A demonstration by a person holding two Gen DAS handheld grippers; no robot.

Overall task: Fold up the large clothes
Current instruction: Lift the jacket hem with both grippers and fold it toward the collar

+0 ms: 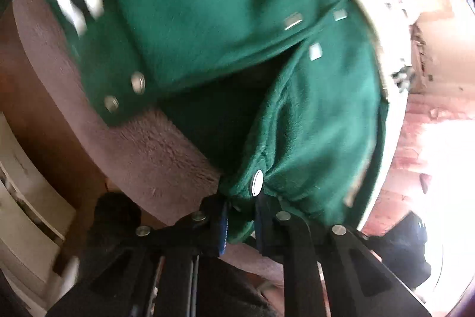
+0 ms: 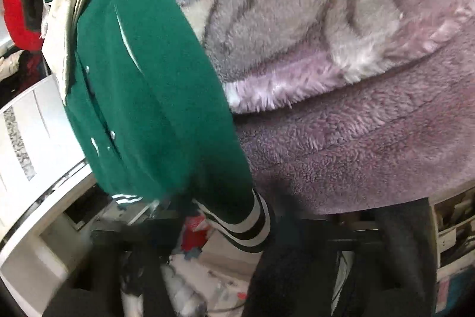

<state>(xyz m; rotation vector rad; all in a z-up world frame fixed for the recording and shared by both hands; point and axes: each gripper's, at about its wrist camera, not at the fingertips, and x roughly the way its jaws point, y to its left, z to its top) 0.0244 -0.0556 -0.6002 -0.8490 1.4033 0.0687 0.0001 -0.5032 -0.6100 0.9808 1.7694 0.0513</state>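
Observation:
A green varsity jacket (image 1: 222, 5) with metal snaps fills the left wrist view and lies over a purple fleece blanket (image 1: 166, 144). My left gripper (image 1: 242, 207) is shut on the jacket's front edge, just below a white snap (image 1: 256, 183). In the right wrist view the same jacket (image 2: 154, 79) stretches from the upper left down to its black-and-white striped hem (image 2: 255, 225). That hem fills the gap between the dark, blurred fingers of my right gripper (image 2: 237, 230), which looks shut on it. A cream sleeve (image 2: 68, 5) runs along the jacket's far side.
The blanket (image 2: 356, 138) covers a bed, with a grey striped fleece (image 2: 282, 5) on top of it. A red garment (image 2: 20, 5) and other clothes are piled at the upper left. White furniture (image 2: 29, 124) stands to the left, shelves (image 1: 23, 198) beside the bed.

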